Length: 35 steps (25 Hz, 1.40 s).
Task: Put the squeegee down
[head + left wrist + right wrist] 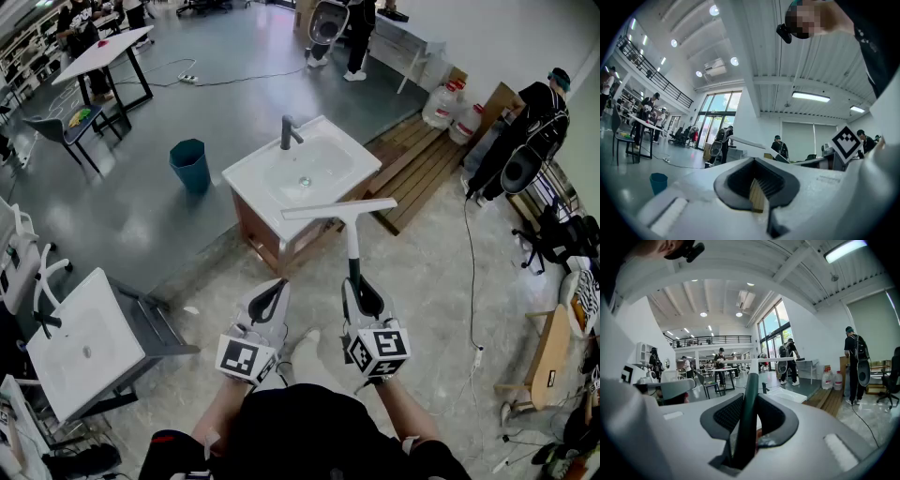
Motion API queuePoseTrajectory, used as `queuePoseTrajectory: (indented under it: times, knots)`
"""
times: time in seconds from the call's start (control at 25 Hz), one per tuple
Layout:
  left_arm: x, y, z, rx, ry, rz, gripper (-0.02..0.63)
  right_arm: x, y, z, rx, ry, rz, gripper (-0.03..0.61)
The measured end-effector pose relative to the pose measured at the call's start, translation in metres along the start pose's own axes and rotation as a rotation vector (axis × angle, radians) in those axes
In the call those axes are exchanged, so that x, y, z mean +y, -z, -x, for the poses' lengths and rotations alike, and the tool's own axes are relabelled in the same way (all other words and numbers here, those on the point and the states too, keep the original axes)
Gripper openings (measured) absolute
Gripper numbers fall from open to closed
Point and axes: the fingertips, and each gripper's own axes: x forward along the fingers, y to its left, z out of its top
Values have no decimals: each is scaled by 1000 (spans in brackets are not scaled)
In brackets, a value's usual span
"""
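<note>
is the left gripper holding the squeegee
No, the white-bladed squeegee with a dark handle is clamped in the right gripper, while the left gripper holds nothing.

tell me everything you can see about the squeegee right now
The squeegee is T-shaped: a long, pale, straight blade bar across the far end, a white neck, then a dark handle that looks like plastic. The right gripper is clamped on the dark handle, its jaws pressing both sides. It is held in the air, pointing away from the person, with the blade bar in front of the white sink. Nothing else appears to touch it.
</note>
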Motion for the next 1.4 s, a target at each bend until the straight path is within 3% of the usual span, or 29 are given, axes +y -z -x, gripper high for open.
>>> queuePoseTrajectory:
  times: [0.28,0.52,0.92,1.2,1.4]
  knots:
    - [-24,18,-21,33,61,0,2,-32,8,21,-6,54,-1,98]
    - [-73,14,-44,30,97,-29,2,-75,10,51,-21,74,-23,97]
    - [-158,25,-88,35,66,-38,2,-157,0,89,-63,34,0,98]
    - [-192,24,-100,-8,-2,-42,2,-189,-4,112,-71,1,30,99]
    - [-205,35,-104,7,-31,-29,2,-204,-4,121,-71,-8,26,100]
